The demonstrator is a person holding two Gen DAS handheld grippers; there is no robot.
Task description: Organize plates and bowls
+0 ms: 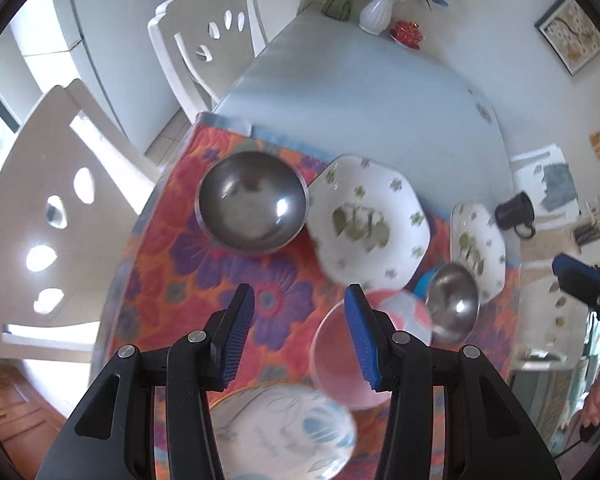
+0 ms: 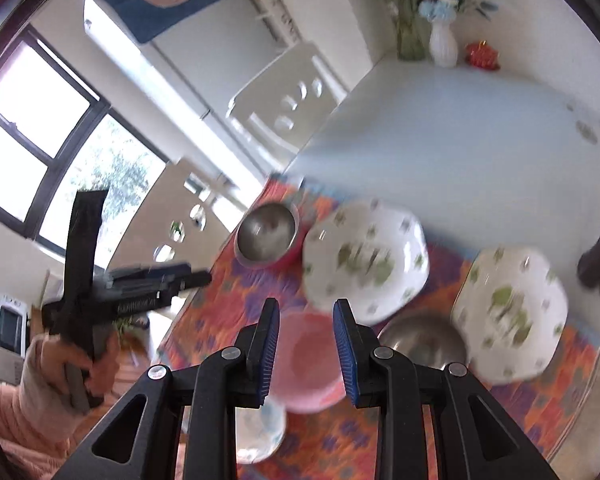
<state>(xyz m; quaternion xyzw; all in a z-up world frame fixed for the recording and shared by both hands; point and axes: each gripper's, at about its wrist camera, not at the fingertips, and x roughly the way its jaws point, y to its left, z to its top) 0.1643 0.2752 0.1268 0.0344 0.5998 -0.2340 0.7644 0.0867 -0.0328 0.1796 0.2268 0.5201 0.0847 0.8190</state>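
On the flowered cloth point(image 1: 204, 264) sit a large steel bowl point(image 1: 252, 204), a white leaf-print deep plate point(image 1: 368, 216), a second leaf-print plate point(image 1: 478, 248), a small steel bowl point(image 1: 454, 304), a pink bowl point(image 1: 352, 356) and a blue-and-white bowl point(image 1: 284, 428). My left gripper point(image 1: 300, 292) hangs open and empty above the cloth, left of the pink bowl. My right gripper point(image 2: 306, 304) hovers over the pink bowl point(image 2: 308, 360), its jaws a little apart with nothing between them. The right view also shows the large steel bowl point(image 2: 266, 236) and both leaf-print plates point(image 2: 364, 256), point(image 2: 508, 316).
Two white chairs point(image 1: 204, 48) stand along the table's left side. A dark mug point(image 1: 514, 210) sits right of the plates. A white vase point(image 1: 376, 14), a glass vase and a red lidded dish point(image 1: 408, 32) are at the table's far end. A hand point(image 2: 80, 364) holds the left gripper.
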